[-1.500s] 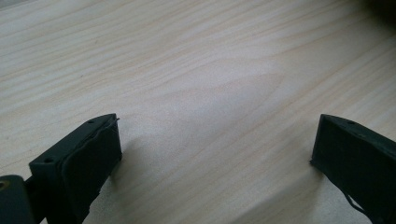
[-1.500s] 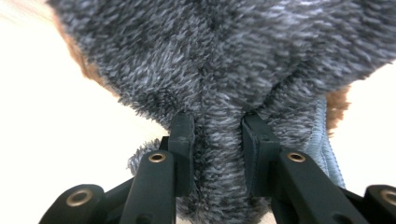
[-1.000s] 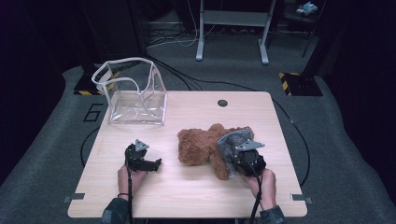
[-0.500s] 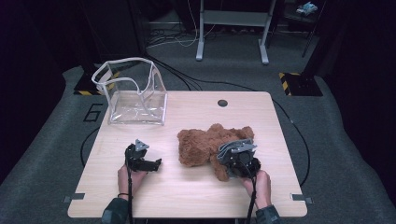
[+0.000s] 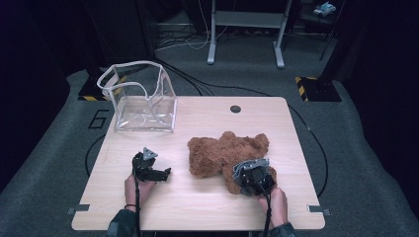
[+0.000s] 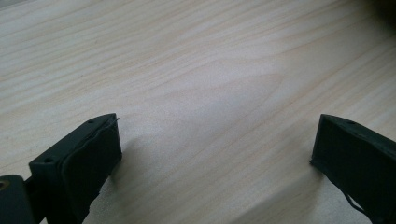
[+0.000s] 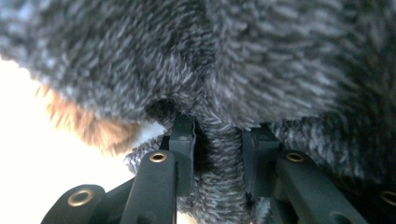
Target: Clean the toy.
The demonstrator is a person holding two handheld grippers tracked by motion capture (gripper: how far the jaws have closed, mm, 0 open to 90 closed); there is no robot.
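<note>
teddy bear [image 5: 225,155] lies on the table [image 5: 197,202], right of centre, near the clear bag [image 5: 143,98] at far left. right gripper [image 7: 217,154] pinches a fold of its fur; left gripper [image 5: 150,170] open, idle. soft, light, squashy: likely sags, grab deep on a limb.

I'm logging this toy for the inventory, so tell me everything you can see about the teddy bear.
The teddy bear is brown, shaggy plush, lying flat and sprawled on the wooden table, right of centre. The right gripper has its jaws pinched on a fold of fur at the near end. The left gripper stays apart.
</note>
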